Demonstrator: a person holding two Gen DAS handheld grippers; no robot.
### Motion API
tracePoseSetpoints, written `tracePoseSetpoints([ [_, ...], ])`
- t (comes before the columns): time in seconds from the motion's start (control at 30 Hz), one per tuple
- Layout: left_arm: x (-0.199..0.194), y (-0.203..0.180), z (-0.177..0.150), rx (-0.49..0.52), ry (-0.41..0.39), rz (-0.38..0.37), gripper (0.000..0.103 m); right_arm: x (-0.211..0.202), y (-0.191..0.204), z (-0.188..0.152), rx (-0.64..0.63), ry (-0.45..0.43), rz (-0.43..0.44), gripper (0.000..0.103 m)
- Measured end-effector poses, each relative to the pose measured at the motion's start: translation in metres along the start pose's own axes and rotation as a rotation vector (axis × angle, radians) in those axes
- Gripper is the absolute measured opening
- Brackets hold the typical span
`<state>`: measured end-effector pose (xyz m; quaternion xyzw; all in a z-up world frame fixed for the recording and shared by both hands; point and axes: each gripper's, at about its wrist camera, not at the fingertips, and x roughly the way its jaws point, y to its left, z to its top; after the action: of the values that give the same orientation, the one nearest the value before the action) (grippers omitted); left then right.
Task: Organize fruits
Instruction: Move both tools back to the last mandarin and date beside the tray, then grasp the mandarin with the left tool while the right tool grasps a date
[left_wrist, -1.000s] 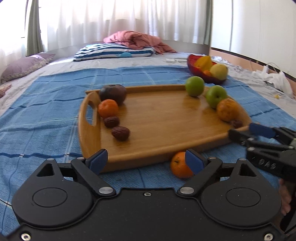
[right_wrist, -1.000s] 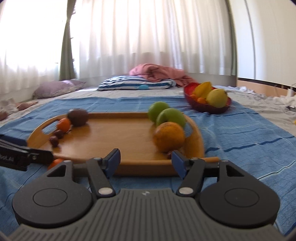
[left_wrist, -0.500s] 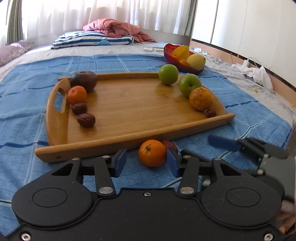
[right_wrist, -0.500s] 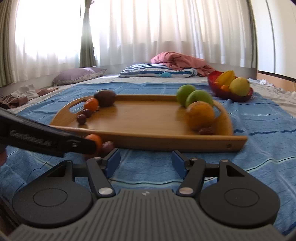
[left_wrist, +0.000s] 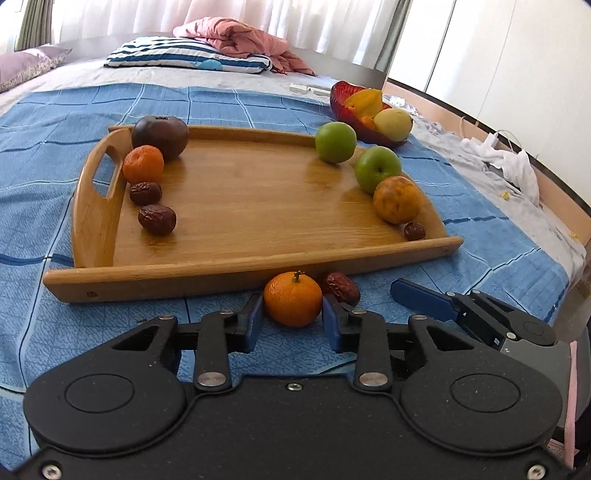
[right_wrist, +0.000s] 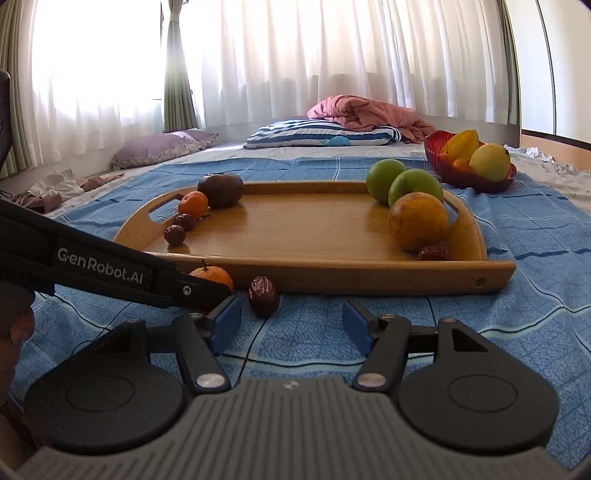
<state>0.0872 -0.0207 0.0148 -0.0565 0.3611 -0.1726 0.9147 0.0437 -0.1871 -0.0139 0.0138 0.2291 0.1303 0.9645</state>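
A loose mandarin lies on the blue bedspread just in front of the wooden tray. My left gripper is closing on it, and both blue pads touch its sides. A loose date sits right beside the mandarin. My right gripper stands open over the bedspread with nothing between its fingers; that date is just ahead of its left finger. On the tray's left lie a dark round fruit, a mandarin and two dates; on its right, two green apples, an orange and a date.
A red bowl of yellow and orange fruit stands beyond the tray's far right corner. A striped pillow and a pink blanket lie at the back. White cloth is bunched at the bed's right edge.
My left gripper's jaws have narrowed from wide apart to touching the loose mandarin. The right gripper has come lower and closer to the loose date.
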Motion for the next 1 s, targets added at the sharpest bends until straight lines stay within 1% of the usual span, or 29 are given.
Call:
tracePoseSetpoints([
  [0.07,-0.002,-0.001,0.0,0.008,-0.007,0.011,0.033,0.001,0.001,0.001,0.0,0.0,0.004,0.074],
  [0.1,-0.004,-0.002,0.0,0.011,-0.012,0.016,0.033,0.001,0.001,0.001,0.001,0.001,0.009,0.07],
  [0.17,-0.007,-0.003,0.0,0.021,-0.02,0.029,0.033,0.002,0.002,0.002,0.005,0.001,0.013,0.06],
  [0.2,-0.008,-0.003,0.0,0.025,-0.024,0.035,0.033,0.003,0.003,0.002,0.007,0.0,0.01,0.052],
  [0.23,-0.009,-0.003,0.0,0.031,-0.028,0.04,0.033,0.003,0.003,0.002,0.009,0.0,0.01,0.048],
  [0.4,-0.007,-0.002,-0.001,0.033,-0.018,0.039,0.033,0.006,0.005,0.004,0.021,-0.002,0.021,0.035],
  [0.5,-0.002,0.001,-0.002,0.009,-0.006,0.028,0.033,0.008,0.006,0.005,0.019,0.004,0.029,0.029],
  [0.6,0.002,0.006,-0.002,-0.026,-0.005,0.002,0.034,0.01,0.008,0.004,0.008,0.008,0.03,0.027],
  [0.73,0.006,0.008,0.0,-0.051,-0.01,-0.003,0.034,0.012,0.008,0.005,0.012,0.014,0.043,0.027],
  [0.83,0.005,0.004,0.0,-0.035,-0.014,0.013,0.034,0.012,0.008,0.006,0.02,0.016,0.043,0.023],
  [1.0,-0.004,-0.002,0.0,0.004,-0.042,0.044,0.033,0.008,0.007,0.005,0.042,0.003,0.031,0.023],
])
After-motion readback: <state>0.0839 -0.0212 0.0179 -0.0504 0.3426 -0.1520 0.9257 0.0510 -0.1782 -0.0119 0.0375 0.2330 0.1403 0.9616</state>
